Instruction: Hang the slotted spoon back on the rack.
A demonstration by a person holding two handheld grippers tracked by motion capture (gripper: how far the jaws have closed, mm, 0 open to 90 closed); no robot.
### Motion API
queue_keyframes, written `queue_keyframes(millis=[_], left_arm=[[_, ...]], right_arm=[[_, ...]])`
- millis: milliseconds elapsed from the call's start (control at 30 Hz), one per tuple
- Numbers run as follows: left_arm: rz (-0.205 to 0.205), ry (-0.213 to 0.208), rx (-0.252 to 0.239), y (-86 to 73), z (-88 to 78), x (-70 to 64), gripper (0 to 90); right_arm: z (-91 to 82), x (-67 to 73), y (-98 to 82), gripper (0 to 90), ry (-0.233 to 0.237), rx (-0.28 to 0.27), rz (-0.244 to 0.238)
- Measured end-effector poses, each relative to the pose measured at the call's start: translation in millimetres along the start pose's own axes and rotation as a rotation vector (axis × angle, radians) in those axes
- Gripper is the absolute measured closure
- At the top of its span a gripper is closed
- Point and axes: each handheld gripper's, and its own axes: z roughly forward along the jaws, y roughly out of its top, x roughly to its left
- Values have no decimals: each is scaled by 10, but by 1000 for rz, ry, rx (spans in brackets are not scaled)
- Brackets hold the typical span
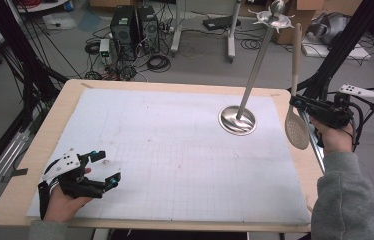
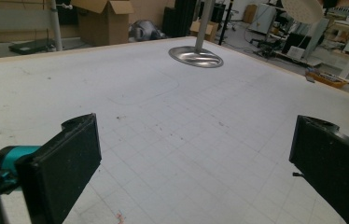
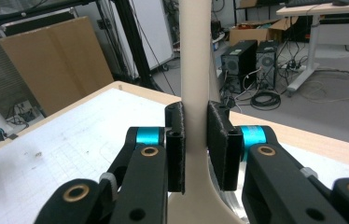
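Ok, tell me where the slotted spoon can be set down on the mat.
The white mat is bare across its middle, from the left gripper at the near left to the metal stand at the far right. The near-right corner is bare too. It is tightest around the stand's base, where the right gripper holds the slotted spoon.

High overhead, two close tongs views

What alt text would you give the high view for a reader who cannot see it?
The right tongs grip a pale slotted spoon by its handle, bowl hanging down, at the right edge of the table. A metal stand with a tall pole rises from the white mat. The left tongs rest open near the front left corner.
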Motion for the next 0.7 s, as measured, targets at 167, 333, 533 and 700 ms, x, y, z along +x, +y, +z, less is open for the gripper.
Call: queue_keyframes(millis=[167,333,533,700], left_arm=[[0,-2,4,-1,7,-1,24],[0,-1,2,-2,2,1,24],[-6,4,-1,-3,-16,2,24],[-4,7,-2,-4,-26,6,24]], right_arm=[[7,-8,0,782,1,6,3],[37,-15,11,782,0,17,2],[100,-19,9,782,4,33,-1],[147,-21,10,782,6,44,-5]])
